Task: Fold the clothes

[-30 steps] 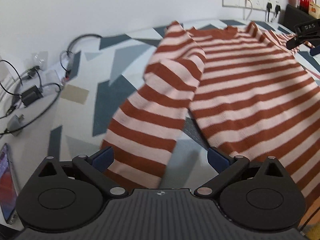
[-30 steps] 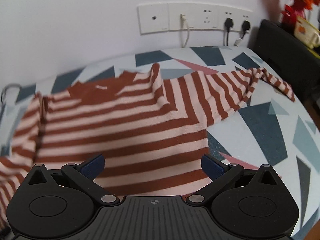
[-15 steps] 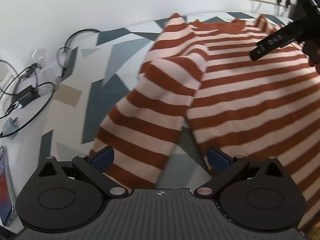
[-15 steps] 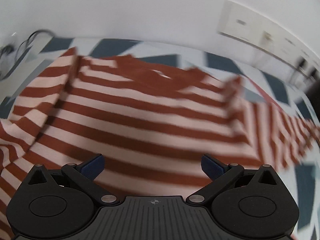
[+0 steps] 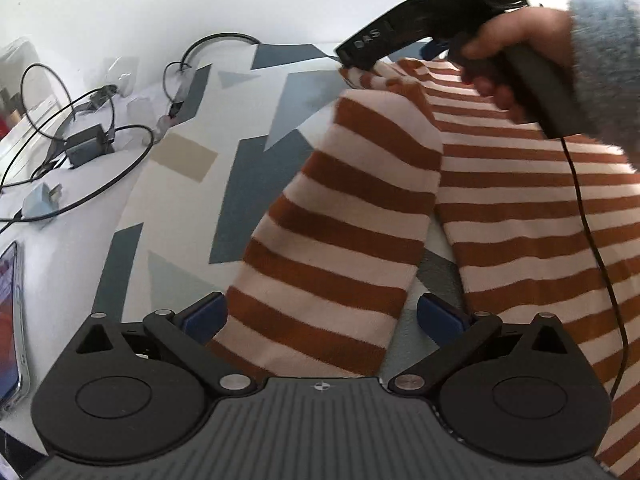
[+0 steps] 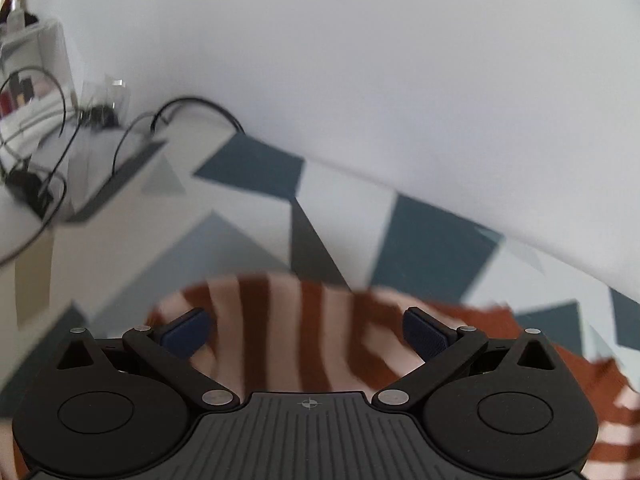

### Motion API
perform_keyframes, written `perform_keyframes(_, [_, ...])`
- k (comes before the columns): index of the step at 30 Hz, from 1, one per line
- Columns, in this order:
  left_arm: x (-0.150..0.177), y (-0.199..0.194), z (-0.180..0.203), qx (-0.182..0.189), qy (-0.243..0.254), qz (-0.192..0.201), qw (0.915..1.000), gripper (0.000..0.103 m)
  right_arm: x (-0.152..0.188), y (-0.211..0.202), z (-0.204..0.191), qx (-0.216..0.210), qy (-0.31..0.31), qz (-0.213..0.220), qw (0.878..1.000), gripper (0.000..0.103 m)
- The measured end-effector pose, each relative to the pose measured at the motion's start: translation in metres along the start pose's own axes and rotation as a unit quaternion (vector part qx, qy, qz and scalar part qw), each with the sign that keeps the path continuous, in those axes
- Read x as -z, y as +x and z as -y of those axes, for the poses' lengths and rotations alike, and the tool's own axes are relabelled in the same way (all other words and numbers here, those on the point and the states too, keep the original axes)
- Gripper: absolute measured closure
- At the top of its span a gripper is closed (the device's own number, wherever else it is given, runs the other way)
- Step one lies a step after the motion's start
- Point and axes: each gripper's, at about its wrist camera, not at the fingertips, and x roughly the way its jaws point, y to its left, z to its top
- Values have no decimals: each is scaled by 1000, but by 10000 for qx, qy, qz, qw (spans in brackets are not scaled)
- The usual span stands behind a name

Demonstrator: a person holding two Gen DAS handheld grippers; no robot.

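A rust-and-pink striped sweater lies flat on the patterned cloth, its left sleeve folded down toward me. My left gripper is open, its blue pads either side of the sleeve's cuff end. My right gripper is open over the sweater's shoulder. In the left wrist view it shows held in a hand at the sweater's far left shoulder.
Black cables, a charger block and a plug lie at the left on the white surface. A phone lies at the left edge. The white wall runs close behind the table.
My right gripper has swung left across the sweater to its left shoulder near the wall. My left gripper has moved slightly forward over the sleeve cuff.
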Motion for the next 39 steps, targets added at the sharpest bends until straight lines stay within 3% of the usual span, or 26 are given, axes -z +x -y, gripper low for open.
perform_keyframes(2, [2, -2, -4, 102, 11, 56, 9999, 13, -4, 5, -4, 109, 80, 105, 9999, 1])
perform_keyframes(4, [0, -6, -9, 392, -7, 80, 9992, 54, -3, -10, 6, 170, 371, 316, 9987, 1])
perform_keyframes(5, [-1, -8, -10, 473, 0, 78, 9988, 67, -1, -20, 13, 165, 558, 425, 9974, 1])
perform_keyframes(6, [-3, -8, -9, 463, 68, 50, 9989, 96, 4, -30, 22, 139, 763, 493, 9958, 1])
perform_keyframes(7, [-4, -9, -6, 355, 192, 25, 9992, 97, 11, -42, 32, 145, 955, 520, 9940, 1])
perform_keyframes(12, [-1, -20, -4, 542, 467, 86, 9974, 97, 74, -102, 80, 912, 1634, 398, 9815, 1])
perform_keyframes(16, [-13, -39, -18, 1133, -151, -14, 9934, 97, 140, -154, 98, 1563, 2022, 393, 9660, 1])
perform_keyframes(19, [-30, -54, -27, 1914, -790, -38, 9783, 97, 180, -183, 109, 1789, 2228, 210, 9581, 1])
perform_keyframes(22, [-57, -62, -15, 2579, -1063, 9, 9603, 97, 211, -203, 120, 1915, 2469, 44, 9499, 1])
perform_keyframes(25, [-92, -56, 15, 2990, -1055, 74, 9484, 97, 236, -217, 135, 1955, 2875, 12, 9376, 1])
perform_keyframes(28, [-127, -48, 61, 3204, -870, 239, 9430, 97, 255, -232, 149, 2050, 3208, 107, 9246, 1])
perform_keyframes(33, [-165, -24, 151, 3154, -215, 607, 9468, 96, 279, -254, 168, 2236, 3471, 227, 9105, 1])
perform_keyframes(35, [-171, -8, 179, 3041, -155, 576, 9508, 80, 288, -259, 175, 2316, 3552, 213, 9054, 1])
perform_keyframes(37, [-170, -5, 191, 2946, 3, 574, 9539, 29, 294, -262, 179, 2344, 3598, 198, 9029, 1])
perform_keyframes(39, [-164, -15, 188, 2851, 176, 807, 9549, 18, 298, -265, 179, 2298, 3534, 235, 9065, 1])
